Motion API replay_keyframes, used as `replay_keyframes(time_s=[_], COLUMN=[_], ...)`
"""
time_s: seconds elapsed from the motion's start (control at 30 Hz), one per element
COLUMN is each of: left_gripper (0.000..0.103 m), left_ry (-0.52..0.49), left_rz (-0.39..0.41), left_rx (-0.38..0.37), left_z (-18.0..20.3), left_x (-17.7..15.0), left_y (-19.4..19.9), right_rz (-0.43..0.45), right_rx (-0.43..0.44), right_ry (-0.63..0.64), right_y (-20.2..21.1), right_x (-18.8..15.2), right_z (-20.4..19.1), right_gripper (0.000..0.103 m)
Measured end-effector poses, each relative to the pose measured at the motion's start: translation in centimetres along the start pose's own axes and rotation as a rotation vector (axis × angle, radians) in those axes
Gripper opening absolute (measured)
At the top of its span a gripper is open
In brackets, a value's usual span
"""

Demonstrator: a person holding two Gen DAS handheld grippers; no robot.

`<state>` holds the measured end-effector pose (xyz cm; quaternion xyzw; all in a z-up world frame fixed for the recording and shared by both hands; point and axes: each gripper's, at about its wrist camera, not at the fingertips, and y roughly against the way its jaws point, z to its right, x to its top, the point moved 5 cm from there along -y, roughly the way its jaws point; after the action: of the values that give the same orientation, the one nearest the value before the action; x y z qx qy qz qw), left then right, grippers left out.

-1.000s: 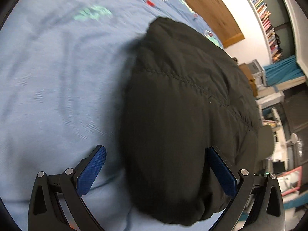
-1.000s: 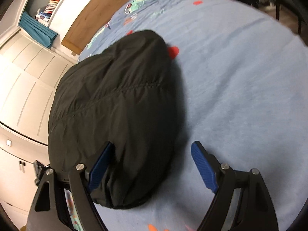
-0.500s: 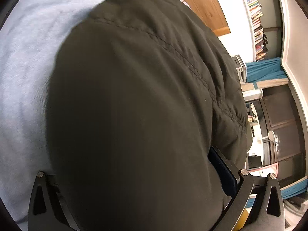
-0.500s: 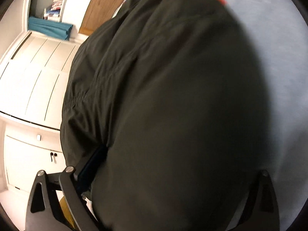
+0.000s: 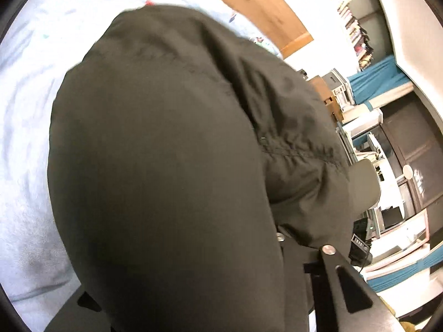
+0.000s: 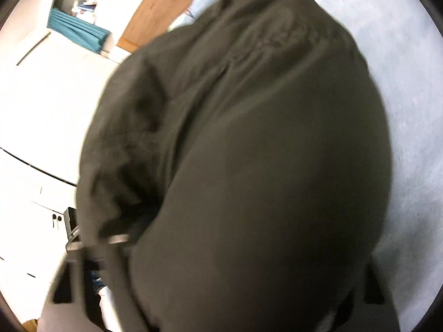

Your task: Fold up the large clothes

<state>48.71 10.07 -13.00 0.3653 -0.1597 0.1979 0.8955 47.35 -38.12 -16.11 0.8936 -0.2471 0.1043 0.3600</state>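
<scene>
A large dark olive jacket (image 5: 171,166) fills most of the left wrist view and also fills the right wrist view (image 6: 249,152). It lies bunched on a light blue bed sheet (image 5: 25,127). My left gripper (image 5: 193,298) is buried in the jacket's near edge, and the cloth hides its fingertips. My right gripper (image 6: 235,298) is likewise pushed into the near edge from the other side, its fingertips covered by cloth. The jacket's near edge appears raised toward both cameras. The right wrist view is motion-blurred.
The sheet (image 6: 409,110) has small coloured prints. A wooden headboard (image 5: 257,2) stands at the far end. Bookshelves (image 5: 349,19) and cluttered furniture (image 5: 387,193) lie beyond the bed's right side. White cupboards (image 6: 41,116) stand on the other side.
One second ago both grippers were open and apart, just short of the jacket's near edge. They pushed into the edge, and the jacket now covers the fingers and fills both views.
</scene>
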Motion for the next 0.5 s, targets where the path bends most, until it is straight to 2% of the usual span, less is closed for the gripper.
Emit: replay_keyframes(time_s=[0.03, 0.13, 0.3, 0.4, 0.5], left_gripper=[0.024, 0.023, 0.023, 0.023, 0.023], left_ry=[-0.015, -0.085, -0.159, -0.196, -0.223], left_rz=[0.012, 0.054, 0.103, 0.122, 0.134], left_rx=[0.01, 0.03, -0.008, -0.028, -0.04], left_z=[0.7, 4.0, 8.6, 10.9, 11.6], left_x=[0.2, 1.0, 2.3, 1.8, 0.4], left_y=[0.3, 1.7, 4.8, 7.5, 10.1], right_rz=[0.011, 0.068, 0.135, 0.178, 0.209], right_rx=[-0.002, 0.001, 0.016, 0.032, 0.061], right_ry=[0.015, 0.09, 0.212, 0.261, 0.296], right_y=[0.3, 1.9, 5.0, 8.0, 11.4], right_x=[0.1, 0.9, 1.7, 1.2, -0.3], right_z=[-0.5, -3.7, -9.6, -12.7, -14.7], right_gripper=[0.038, 0.028, 0.025, 0.025, 0.025])
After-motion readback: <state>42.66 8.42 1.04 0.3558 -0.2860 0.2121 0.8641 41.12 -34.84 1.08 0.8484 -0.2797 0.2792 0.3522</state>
